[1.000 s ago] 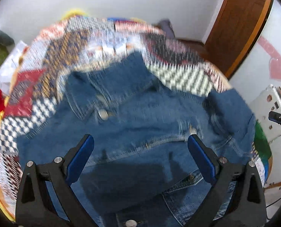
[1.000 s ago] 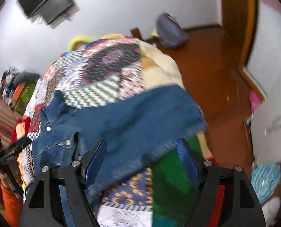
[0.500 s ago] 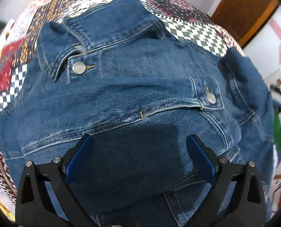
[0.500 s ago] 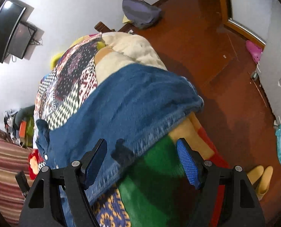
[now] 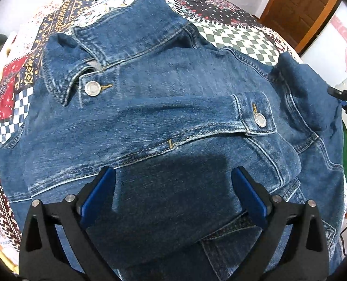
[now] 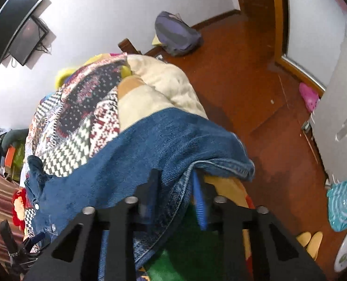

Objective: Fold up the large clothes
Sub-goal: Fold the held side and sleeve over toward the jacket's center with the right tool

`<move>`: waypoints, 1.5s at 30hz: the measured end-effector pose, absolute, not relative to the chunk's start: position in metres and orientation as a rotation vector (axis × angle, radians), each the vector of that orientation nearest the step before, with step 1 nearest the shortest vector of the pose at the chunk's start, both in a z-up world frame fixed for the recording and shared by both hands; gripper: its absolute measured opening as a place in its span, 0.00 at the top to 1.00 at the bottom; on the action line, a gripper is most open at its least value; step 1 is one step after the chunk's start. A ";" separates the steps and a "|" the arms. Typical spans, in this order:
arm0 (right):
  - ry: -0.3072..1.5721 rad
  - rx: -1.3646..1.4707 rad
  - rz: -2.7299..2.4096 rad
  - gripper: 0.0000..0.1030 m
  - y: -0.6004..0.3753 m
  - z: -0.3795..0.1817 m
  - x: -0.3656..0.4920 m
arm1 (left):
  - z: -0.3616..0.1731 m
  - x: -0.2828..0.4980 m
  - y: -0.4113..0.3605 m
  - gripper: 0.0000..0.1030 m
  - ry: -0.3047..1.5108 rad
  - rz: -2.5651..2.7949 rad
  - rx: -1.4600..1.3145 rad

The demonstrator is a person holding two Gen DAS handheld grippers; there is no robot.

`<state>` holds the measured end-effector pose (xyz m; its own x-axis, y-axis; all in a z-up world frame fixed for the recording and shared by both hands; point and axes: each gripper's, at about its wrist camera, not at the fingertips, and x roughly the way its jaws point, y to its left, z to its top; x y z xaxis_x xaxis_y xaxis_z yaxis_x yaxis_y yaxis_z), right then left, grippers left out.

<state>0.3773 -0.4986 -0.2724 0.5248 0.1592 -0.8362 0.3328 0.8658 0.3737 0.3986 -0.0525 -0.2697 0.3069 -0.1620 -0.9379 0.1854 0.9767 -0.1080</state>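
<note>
A blue denim jacket (image 5: 173, 98) lies front-up on a patchwork quilt (image 5: 239, 32), collar at the far side and its metal buttons showing. My left gripper (image 5: 173, 187) hovers close over the jacket's chest with its jaws wide open and nothing between them. In the right wrist view the jacket (image 6: 150, 145) drapes toward the bed's edge. My right gripper (image 6: 175, 178) is closing there, with a fold of the hem between its fingers and the blue pads pressing on the cloth.
The quilt (image 6: 84, 117) covers a bed with a cream blanket (image 6: 164, 82) at its far end. Beyond the edge is wooden floor (image 6: 243, 82) with a grey backpack (image 6: 175, 32), yellow slippers (image 6: 310, 241) and a teal cloth (image 6: 344, 203). A screen (image 6: 16, 30) hangs on the wall.
The left gripper sank closer to the jacket and stayed open. The right gripper dropped to the hem at the bed's edge and its jaws went from wide apart to closed on the denim.
</note>
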 end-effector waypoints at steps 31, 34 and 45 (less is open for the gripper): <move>0.991 0.348 0.560 0.87 -0.184 -0.184 0.345 | -0.138 0.296 0.059 0.02 0.881 -0.123 -0.152; 1.095 0.302 0.584 0.87 -0.164 -0.211 0.337 | -0.141 0.291 0.066 0.02 0.885 -0.121 -0.178; 1.314 0.189 0.633 0.86 -0.154 -0.234 0.326 | -0.142 0.291 0.052 0.02 0.900 -0.141 -0.148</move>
